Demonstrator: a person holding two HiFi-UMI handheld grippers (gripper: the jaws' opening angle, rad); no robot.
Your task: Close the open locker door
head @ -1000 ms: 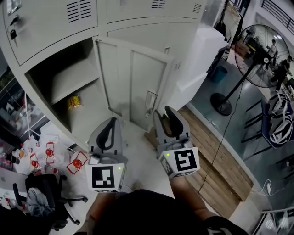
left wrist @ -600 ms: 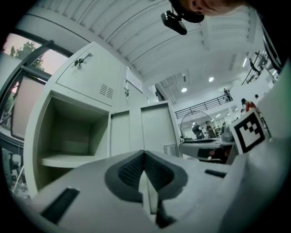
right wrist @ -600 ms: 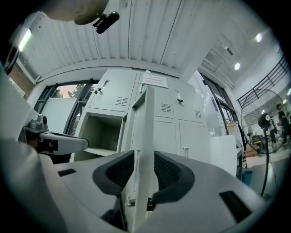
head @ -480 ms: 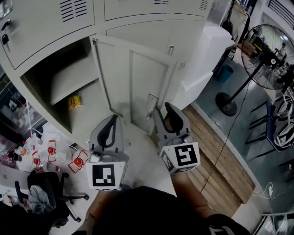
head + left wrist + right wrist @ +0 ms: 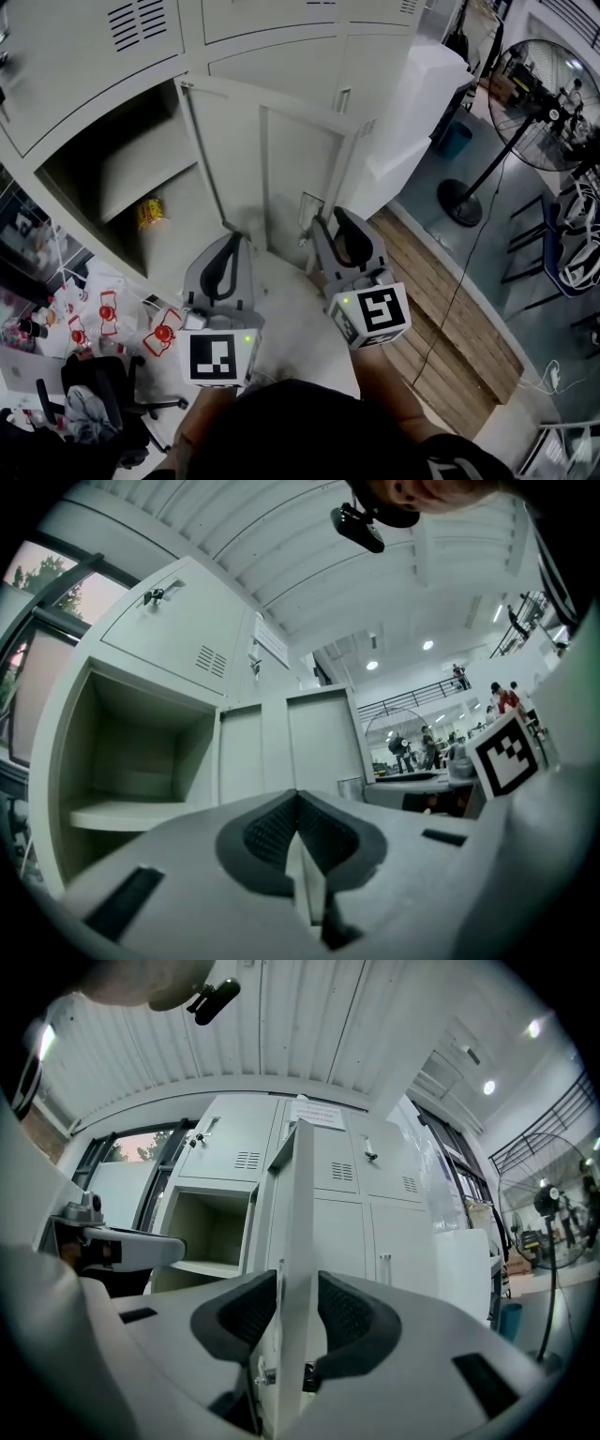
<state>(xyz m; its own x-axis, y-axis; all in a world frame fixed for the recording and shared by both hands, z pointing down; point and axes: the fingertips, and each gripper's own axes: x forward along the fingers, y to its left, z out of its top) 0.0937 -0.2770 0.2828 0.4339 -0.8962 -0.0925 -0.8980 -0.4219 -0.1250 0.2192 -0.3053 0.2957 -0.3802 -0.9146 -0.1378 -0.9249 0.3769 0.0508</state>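
The open locker door point(image 5: 281, 178) stands swung out from the grey locker bank, hinged at its left, with a lock plate near its free edge. Beside it is the open compartment point(image 5: 122, 169), where a yellow packet point(image 5: 150, 211) lies on the floor under a shelf. My right gripper point(image 5: 335, 223) is at the door's free edge. In the right gripper view the door edge point(image 5: 300, 1194) runs up between the pads, and that gripper point(image 5: 298, 1283) is shut on it. My left gripper point(image 5: 228, 248) hangs in front of the compartment, shut and empty, jaws point(image 5: 298, 803) together.
A standing fan point(image 5: 548, 94) with a round base point(image 5: 459, 211) is at the right, its cable trailing over a wooden floor strip point(image 5: 450, 309). A white cabinet point(image 5: 422, 112) adjoins the lockers. Red-and-white items point(image 5: 159, 333) and an office chair point(image 5: 94, 412) lie lower left.
The head view has shifted slightly. Both grippers and the door keep nearly the same places, with the right gripper still at the door's edge.
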